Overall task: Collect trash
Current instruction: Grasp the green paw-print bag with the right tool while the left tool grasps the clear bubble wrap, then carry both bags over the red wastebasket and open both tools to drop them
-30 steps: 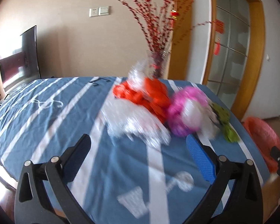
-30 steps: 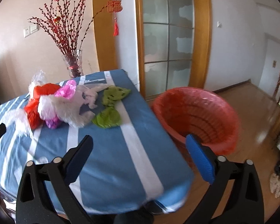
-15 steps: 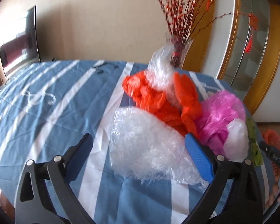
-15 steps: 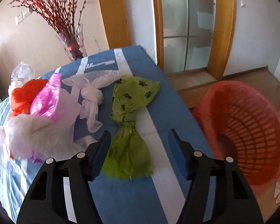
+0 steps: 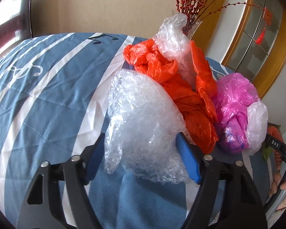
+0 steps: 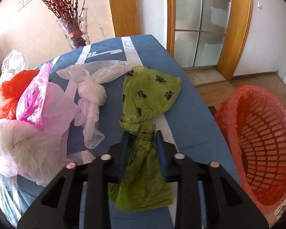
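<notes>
Though both grippers are down among the litter, nothing has reached the red basket (image 6: 257,139) yet; its liner looks empty, off the table edge to the right of the right gripper (image 6: 142,143).

Right gripper: jaws have just been closing, now narrow, pads pinching the green paw-print bag (image 6: 143,118) just below its knot. The bag's long axis runs straight away from the tool: loose tail toward the camera, puffed end pointing ahead.

Left gripper (image 5: 141,152): jaws have just been closing, at middling width, bubble wrap wad (image 5: 141,118) between them, both pads against its sides. The wad's longer run heads away from the tool.

Left to do: lift and bin both. Orange bag (image 5: 181,80) and pink bag (image 5: 234,105) beyond-right of the left gripper, knotted white bag (image 6: 91,93) ahead-left of the right, all untouched.
</notes>
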Demonstrator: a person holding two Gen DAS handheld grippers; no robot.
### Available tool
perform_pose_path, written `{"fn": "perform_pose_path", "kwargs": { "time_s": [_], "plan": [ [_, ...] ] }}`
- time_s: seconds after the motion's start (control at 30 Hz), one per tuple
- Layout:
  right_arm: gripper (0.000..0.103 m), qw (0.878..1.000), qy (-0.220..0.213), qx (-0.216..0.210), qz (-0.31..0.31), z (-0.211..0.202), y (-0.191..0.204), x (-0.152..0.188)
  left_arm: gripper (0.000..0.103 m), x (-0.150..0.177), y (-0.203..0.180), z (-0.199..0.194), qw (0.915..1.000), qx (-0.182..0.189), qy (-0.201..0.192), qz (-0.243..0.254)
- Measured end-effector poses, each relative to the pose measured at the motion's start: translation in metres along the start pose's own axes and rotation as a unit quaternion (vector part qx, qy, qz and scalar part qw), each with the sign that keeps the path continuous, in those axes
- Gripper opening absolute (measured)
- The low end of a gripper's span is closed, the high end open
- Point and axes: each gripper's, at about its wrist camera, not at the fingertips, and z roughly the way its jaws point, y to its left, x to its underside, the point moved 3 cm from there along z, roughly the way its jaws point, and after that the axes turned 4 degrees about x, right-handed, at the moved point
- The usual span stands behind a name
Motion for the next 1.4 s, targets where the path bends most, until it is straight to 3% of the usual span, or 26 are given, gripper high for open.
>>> {"fn": "perform_pose_path", "kwargs": {
  "time_s": [0.17, 0.27, 0.37, 0.67, 0.87, 1.1, 1.4],
  "plan": [
    [0.016, 1.0, -0.002, -0.01, 0.002, -0.003, -0.003, 0.002, 0.035, -0.002, 0.001, -0.002, 0.9997, 0.023, -0.002, -0.001],
    [0.015, 1.0, -0.008, -0.015, 0.002, -0.008, -0.005, 0.005, 0.021, -0.002, 0.002, -0.005, 0.9994, 0.034, -0.004, -0.001],
    [0.014, 1.0, -0.016, -0.013, -0.002, -0.015, -0.007, 0.008, 0.015, -0.001, 0.002, -0.013, 0.9991, 0.04, -0.012, 0.003],
    [0.014, 0.999, -0.05, -0.018, 0.003, -0.05, -0.023, 0.012, 0.011, -0.006, -0.008, -0.051, 0.9969, 0.052, -0.053, 0.025],
    [0.014, 0.997, -0.079, -0.022, 0.011, -0.079, -0.039, 0.014, 0.011, -0.011, -0.039, -0.079, 0.9923, 0.082, -0.079, 0.05],
    [0.014, 0.993, -0.109, -0.013, 0.036, -0.111, -0.071, 0.018, 0.011, -0.013, -0.113, -0.096, 0.9801, 0.147, -0.088, 0.1],
    [0.014, 0.987, -0.14, 0.027, 0.081, -0.141, -0.132, 0.027, 0.011, -0.002, -0.224, -0.075, 0.9578, 0.226, -0.059, 0.168]
  ]
}}
